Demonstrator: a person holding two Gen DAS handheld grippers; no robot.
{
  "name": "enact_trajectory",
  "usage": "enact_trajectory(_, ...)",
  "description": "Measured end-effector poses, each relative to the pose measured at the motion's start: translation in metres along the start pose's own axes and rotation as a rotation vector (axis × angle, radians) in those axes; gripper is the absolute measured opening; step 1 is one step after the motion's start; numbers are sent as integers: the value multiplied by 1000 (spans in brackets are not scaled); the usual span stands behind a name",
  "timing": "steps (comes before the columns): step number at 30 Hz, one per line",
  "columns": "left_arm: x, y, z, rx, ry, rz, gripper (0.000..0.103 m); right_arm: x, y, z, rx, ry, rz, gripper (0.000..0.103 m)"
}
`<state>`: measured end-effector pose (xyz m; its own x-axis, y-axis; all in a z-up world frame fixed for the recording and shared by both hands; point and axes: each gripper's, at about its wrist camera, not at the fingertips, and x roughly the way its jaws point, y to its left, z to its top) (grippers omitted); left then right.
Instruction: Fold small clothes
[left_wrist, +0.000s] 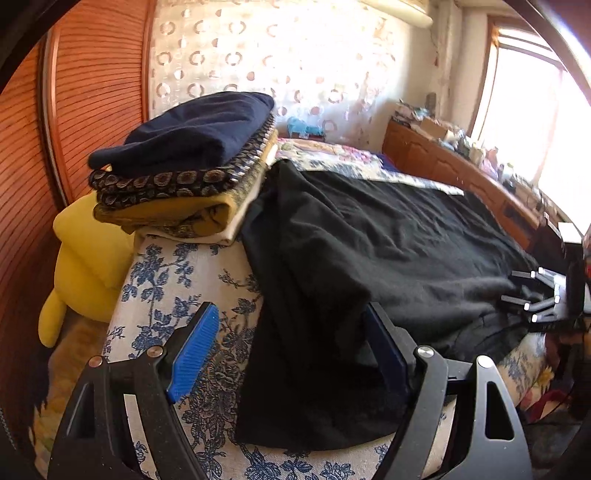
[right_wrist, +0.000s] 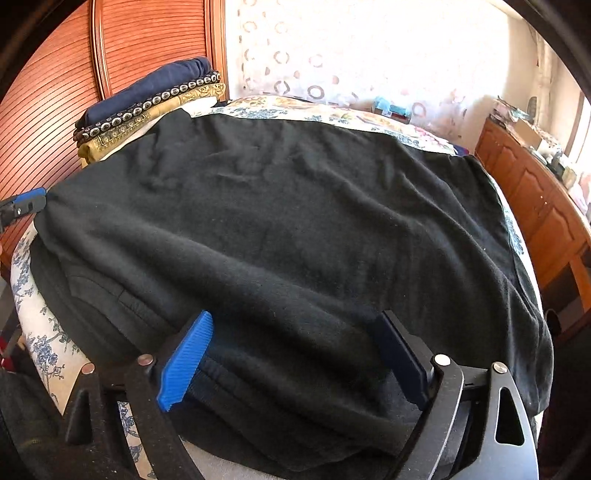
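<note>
A black, soft-knit garment (right_wrist: 295, 221) lies spread flat over the bed with the blue-and-white floral cover (left_wrist: 173, 280). It takes up most of the bed top, presumably so that its edges can be reached for folding. Its near hem hangs slightly over the bed's front edge.

Right gripper (right_wrist: 295, 354): blue ribbed pads stand wide apart and straddle the garment's near hem. The cloth runs between the jaws, but neither pad presses on it, so the claw is released. Judgement: it is lined up to pinch that hem.

Left gripper (left_wrist: 291, 354): jaws also wide, over the garment's left corner, where a flap droops off the bed edge. The right-hand pad is close against the fold. I cannot be sure from this view whether it touches, but nothing is clamped.

Judgement: with one claw at each end of the near edge, the layout suits lifting that edge and carrying it across the garment.

Count:
- Black garment to be folded: one.
- Stack of folded clothes (left_wrist: 184, 166) at the garment's far left corner: one stack; navy, patterned dark and mustard layers can be told apart, with a pale layer beneath.
- Yellow plush cushion (left_wrist: 85, 266) beside the stack, off the bed's left edge: one.
- Grippers: two.
</note>
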<state>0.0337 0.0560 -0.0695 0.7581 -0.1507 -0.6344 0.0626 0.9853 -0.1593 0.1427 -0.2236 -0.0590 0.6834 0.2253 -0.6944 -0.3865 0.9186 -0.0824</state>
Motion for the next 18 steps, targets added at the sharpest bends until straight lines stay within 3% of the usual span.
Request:
enact_trajectory(6,9,17,0,-88,16,-22,81,-2,2,-1,3,-1,0,93)
enact_trajectory(11,30,17,-7,-96,96,-42,81,-2,1,-1,2,-1,1,93)
enact_trajectory(15,32,11,-9,-77,108,-48,81,-3,1,-1,1,-1,3,93)
enact_trajectory(18,32,9,-10,-95,117,-112,77,-2,1,-1,1,-1,3,93)
